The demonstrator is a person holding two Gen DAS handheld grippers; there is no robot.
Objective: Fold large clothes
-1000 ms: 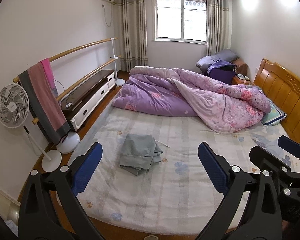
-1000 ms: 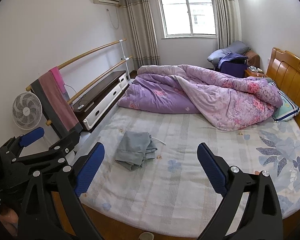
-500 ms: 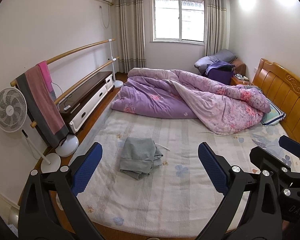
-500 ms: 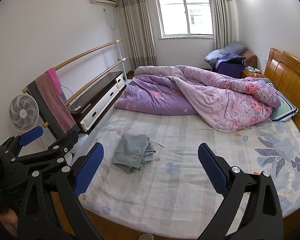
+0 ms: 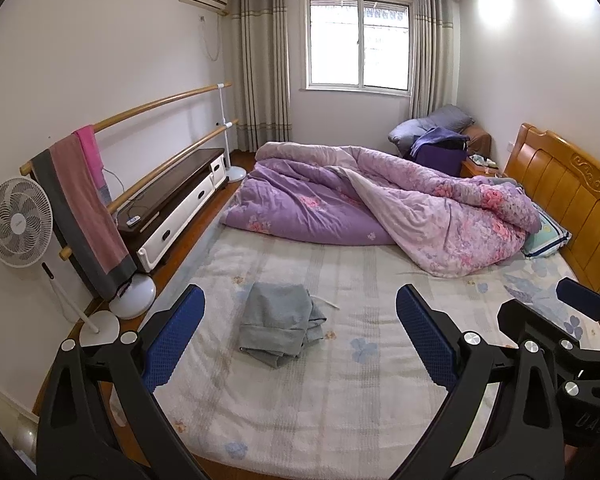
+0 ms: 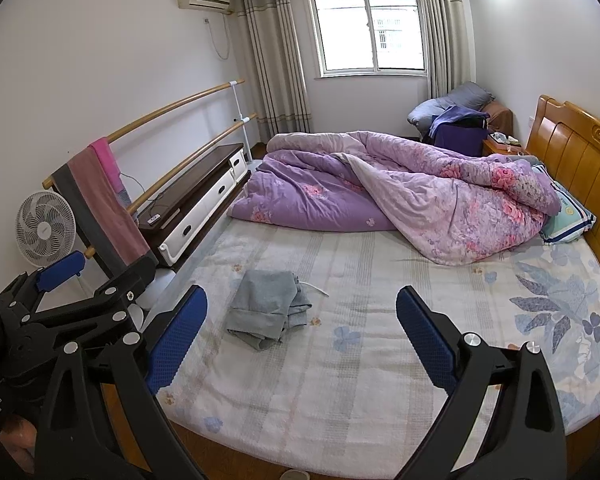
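A grey-green garment (image 5: pixel 278 318) lies folded into a small bundle on the bed sheet (image 5: pixel 340 392), left of centre; it also shows in the right wrist view (image 6: pixel 266 308). My left gripper (image 5: pixel 300 340) is open and empty, held back from the foot of the bed, with the bundle seen between its fingers. My right gripper (image 6: pixel 300 338) is open and empty too, with the bundle just right of its left finger. The right gripper also shows at the right edge of the left wrist view (image 5: pixel 548 344), the left gripper at the left of the right wrist view (image 6: pixel 60 308).
A rumpled purple floral quilt (image 5: pixel 380 208) covers the far half of the bed, by a wooden headboard (image 5: pixel 572 200) and pillow (image 5: pixel 548 236). Left of the bed stand a low cabinet (image 5: pixel 176 204), a double rail with towels (image 5: pixel 84 200) and a white fan (image 5: pixel 20 222).
Both grippers have drawn back and risen a little from the bed, so the garment looks slightly farther away. Both stay open. The garment has not moved.
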